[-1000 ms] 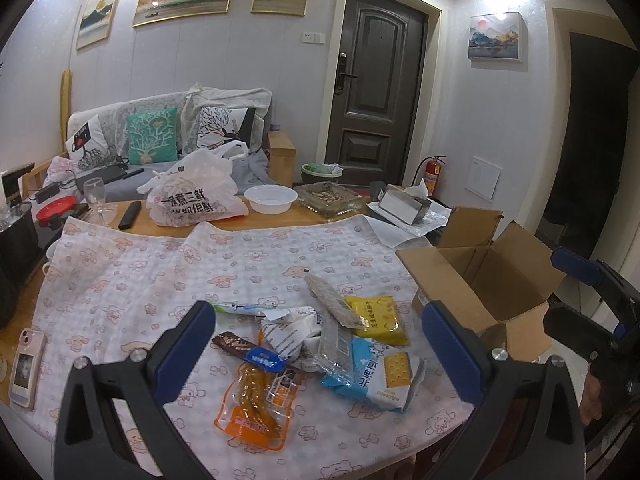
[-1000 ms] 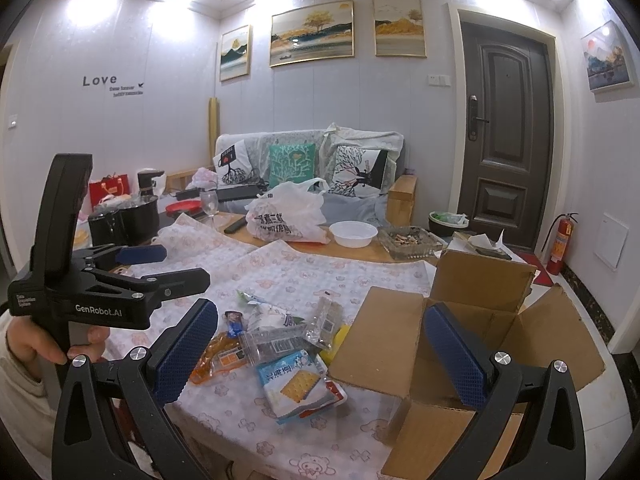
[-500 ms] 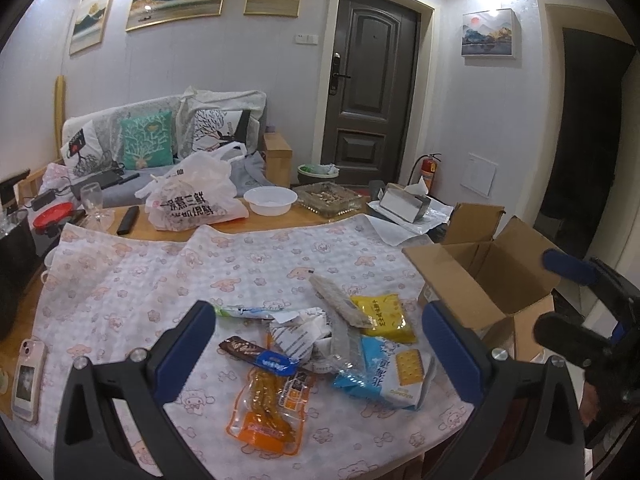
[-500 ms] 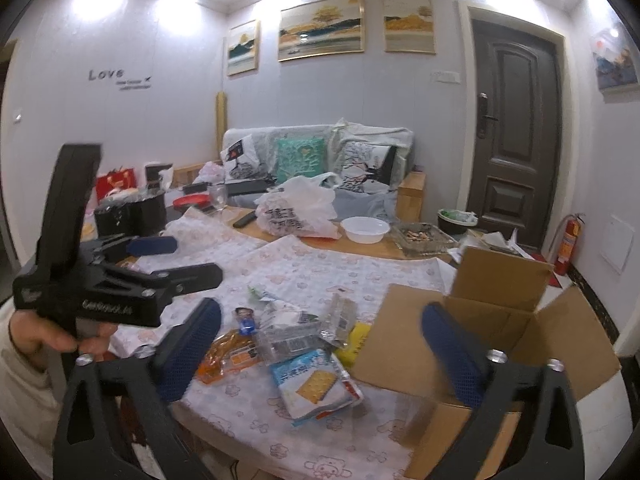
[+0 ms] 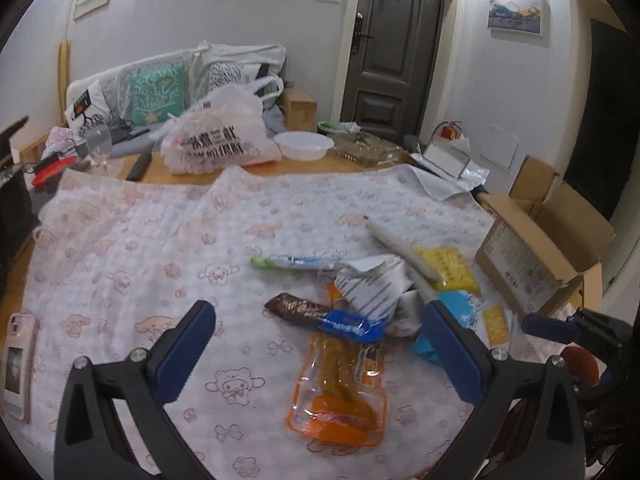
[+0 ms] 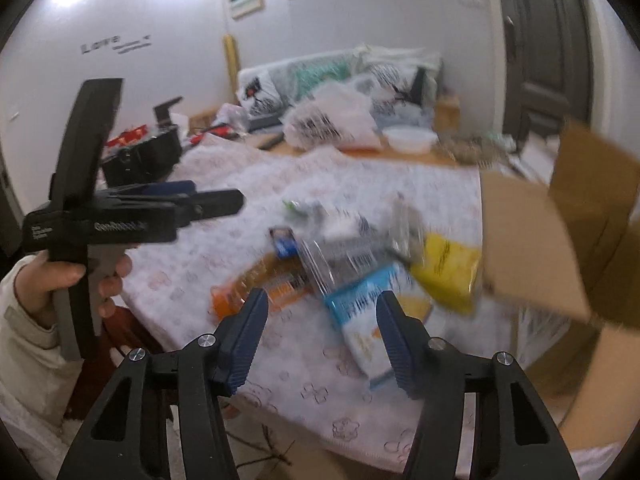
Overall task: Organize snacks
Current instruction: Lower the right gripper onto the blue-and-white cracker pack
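A pile of snack packets lies on the patterned tablecloth (image 5: 160,240): an orange packet (image 5: 340,384), a brown and blue bar (image 5: 320,314), a yellow packet (image 5: 448,268) and a blue cracker packet (image 6: 368,308). An open cardboard box (image 5: 536,248) stands at the table's right edge. My left gripper (image 5: 316,352) is open and empty, just above the orange packet. My right gripper (image 6: 320,332) is open and empty, narrower than before, near the cracker packet. The right wrist view is blurred.
A phone (image 5: 16,364) lies at the left table edge. A white plastic bag (image 5: 220,136), a white bowl (image 5: 304,146), a wine glass (image 5: 100,148) and a glass tray (image 5: 368,148) stand at the back. A sofa with cushions is behind.
Both grippers have moved down and forward toward the snack pile. The right gripper's jaws have narrowed. No packet has been picked up.
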`<state>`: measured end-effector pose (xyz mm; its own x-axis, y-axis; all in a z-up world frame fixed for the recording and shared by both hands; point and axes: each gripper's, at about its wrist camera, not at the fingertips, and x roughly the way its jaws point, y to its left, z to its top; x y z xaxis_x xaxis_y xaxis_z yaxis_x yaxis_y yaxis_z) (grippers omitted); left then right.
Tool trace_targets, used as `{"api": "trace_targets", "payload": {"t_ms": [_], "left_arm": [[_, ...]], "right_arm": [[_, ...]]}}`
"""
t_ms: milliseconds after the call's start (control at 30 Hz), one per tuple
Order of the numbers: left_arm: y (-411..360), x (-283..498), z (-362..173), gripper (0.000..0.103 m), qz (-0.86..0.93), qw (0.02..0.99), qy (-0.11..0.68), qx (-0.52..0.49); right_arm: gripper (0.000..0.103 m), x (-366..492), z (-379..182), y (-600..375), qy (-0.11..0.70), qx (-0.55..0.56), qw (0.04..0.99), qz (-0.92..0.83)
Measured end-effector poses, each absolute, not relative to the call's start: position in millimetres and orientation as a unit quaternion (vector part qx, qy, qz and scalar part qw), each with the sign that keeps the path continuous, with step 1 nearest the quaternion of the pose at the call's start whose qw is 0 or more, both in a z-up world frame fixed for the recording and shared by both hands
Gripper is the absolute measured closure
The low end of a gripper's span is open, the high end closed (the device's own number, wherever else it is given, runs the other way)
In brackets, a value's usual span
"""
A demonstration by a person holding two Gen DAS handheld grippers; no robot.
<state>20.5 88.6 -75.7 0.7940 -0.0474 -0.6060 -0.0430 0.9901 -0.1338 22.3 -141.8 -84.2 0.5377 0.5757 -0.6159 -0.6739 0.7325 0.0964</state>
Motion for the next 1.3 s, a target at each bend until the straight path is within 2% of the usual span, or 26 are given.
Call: {"api": "trace_targets", "payload": {"t_ms": [233, 533, 733, 867, 967, 1100, 1300], "left_arm": [[84, 35, -98, 0.001, -0.065, 0.934, 0.339, -0.092], [53, 45, -112, 0.001, -0.121, 0.922, 0.358, -0.086], [47, 54, -116, 0.001, -0.116, 0.919, 0.367, -0.081], [47, 57, -118, 0.001, -0.114, 0.919, 0.370, -0.080], [47, 58, -118, 0.001, -0.110, 0.919, 0.370, -0.078], [49, 57, -119, 0.001, -0.106, 0.920, 0.369, -0.077], [51, 55, -118, 0.001, -0.102, 0.922, 0.367, -0.076]], "right_arm": [[0.050, 27, -113, -145, 0.334, -0.070, 0.894, 0.291], [0.049, 35, -119, -152, 0.333, -0.056, 0.909, 0.244], [0.041, 46, -124, -150, 0.339, -0.050, 0.910, 0.234], [0.040, 47, -122, -149, 0.330, -0.048, 0.914, 0.231], [0.030, 47, -120, -147, 0.318, -0.059, 0.918, 0.230], [0.028, 55, -121, -143, 0.312, -0.059, 0.923, 0.219], [0.018, 64, -125, -139, 0.304, -0.058, 0.928, 0.209]]}}
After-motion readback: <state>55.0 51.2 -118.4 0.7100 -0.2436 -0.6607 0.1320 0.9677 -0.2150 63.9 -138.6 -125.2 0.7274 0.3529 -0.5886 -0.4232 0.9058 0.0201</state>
